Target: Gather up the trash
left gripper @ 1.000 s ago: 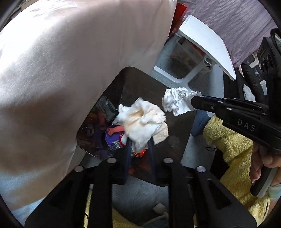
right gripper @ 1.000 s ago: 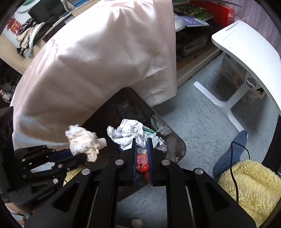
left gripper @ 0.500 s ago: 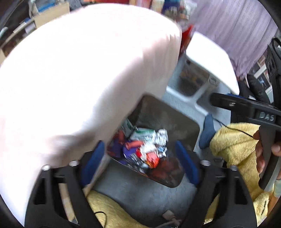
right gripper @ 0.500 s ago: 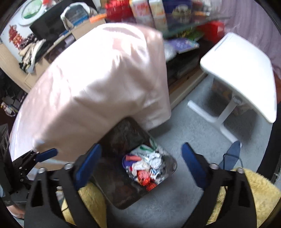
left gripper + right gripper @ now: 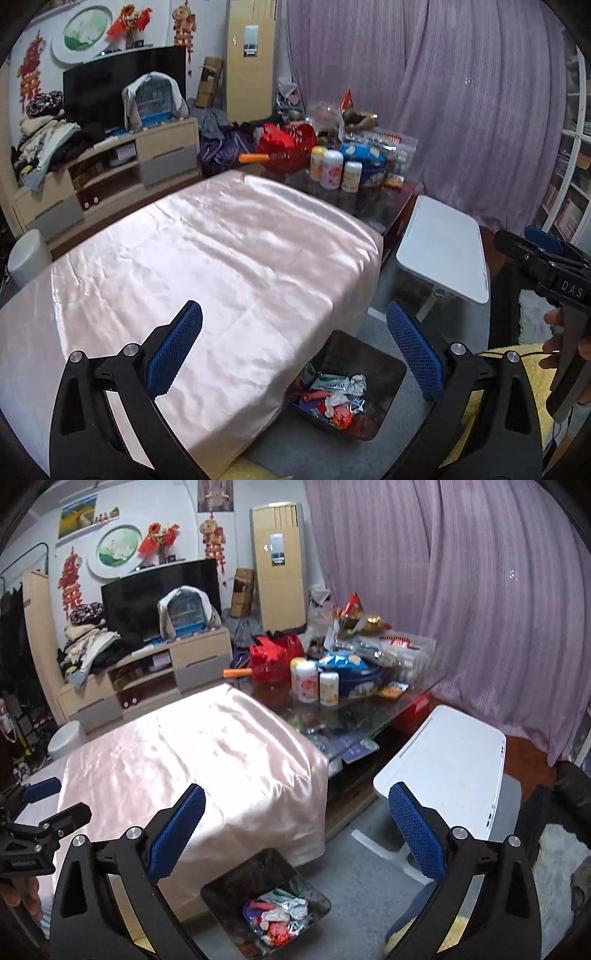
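The left tool point(image 5: 293, 341) has just spread wide, as the right tool point(image 5: 297, 825) stands, both empty. Crumpled trash point(image 5: 279, 915) lies in the black bin point(image 5: 236, 884) beside the pink-draped desk point(image 5: 207, 258).

Pink tablecloth point(image 5: 221, 258) — purple curtain point(image 5: 461, 110)

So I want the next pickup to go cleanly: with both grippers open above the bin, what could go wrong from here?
1. The trash bin sits right against the draped pink cloth; a low pass by the left gripper could snag the fabric.
2. Crumpled trash is heaped at one end of the bin, so more dropped there may spill onto the carpet.
3. The right gripper hangs near the white side table and could knock it.
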Available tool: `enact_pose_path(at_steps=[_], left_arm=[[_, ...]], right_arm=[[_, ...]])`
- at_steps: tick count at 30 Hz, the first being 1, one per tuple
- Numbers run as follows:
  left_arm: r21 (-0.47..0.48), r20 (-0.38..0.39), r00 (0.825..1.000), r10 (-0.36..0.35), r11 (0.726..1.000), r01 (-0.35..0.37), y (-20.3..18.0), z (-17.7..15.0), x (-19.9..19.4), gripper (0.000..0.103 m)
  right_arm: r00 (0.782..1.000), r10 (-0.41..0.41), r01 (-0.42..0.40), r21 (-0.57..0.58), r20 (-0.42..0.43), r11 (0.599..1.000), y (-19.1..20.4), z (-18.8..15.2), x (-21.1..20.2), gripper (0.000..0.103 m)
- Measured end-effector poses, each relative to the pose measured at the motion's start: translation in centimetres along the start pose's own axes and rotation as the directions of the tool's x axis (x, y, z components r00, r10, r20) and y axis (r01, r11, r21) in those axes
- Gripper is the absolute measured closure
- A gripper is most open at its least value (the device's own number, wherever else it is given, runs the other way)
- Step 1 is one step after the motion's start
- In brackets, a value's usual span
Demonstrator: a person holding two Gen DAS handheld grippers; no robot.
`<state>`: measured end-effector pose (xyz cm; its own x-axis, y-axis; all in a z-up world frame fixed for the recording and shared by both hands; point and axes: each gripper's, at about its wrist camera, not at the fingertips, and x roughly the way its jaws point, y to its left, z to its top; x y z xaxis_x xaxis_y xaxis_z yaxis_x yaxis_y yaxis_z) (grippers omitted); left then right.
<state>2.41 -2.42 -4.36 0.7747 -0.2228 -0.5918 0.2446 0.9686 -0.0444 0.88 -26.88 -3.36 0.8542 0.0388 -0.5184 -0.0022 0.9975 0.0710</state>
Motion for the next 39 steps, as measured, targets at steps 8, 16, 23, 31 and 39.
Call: enact_pose_path(at_steps=[8,16,23,31,39], left_arm=[[-0.012,0.167,0.982,0.083,0.997,-0.082,-0.3,1.8,-6.8,0.008],[-0.019,0.198,0.974,0.113,0.994,-0.112,-0.6,1.3,-9.2,0.008],[-0.028,0.213,0.969,0.124,0.992,-0.121,-0.5,1.0,-10.3,0.008],[-0.034,0.226,0.967,0.120,0.993,-0.115,-0.4,0.5,-10.9,0.008],[-0.026,0.211,0.970,0.118,0.993,-0.115,-0.8,0.1,-10.7,0.008]], right_arm=[[0.993,0.027,-0.026,-0.009,0.118,1.000,1.0,2.0,-6.0,0.003],[0.986,-0.004,0.012,-0.046,0.169,0.999,2.2,1.5,-8.5,0.003],[0.986,0.001,0.012,-0.076,0.165,0.997,3.6,0.8,-9.2,0.003],[0.986,0.006,0.007,-0.077,0.169,0.997,4.0,0.4,-9.9,0.003],[0.986,-0.004,0.017,-0.075,0.164,0.997,4.1,0.2,-10.1,0.003]])
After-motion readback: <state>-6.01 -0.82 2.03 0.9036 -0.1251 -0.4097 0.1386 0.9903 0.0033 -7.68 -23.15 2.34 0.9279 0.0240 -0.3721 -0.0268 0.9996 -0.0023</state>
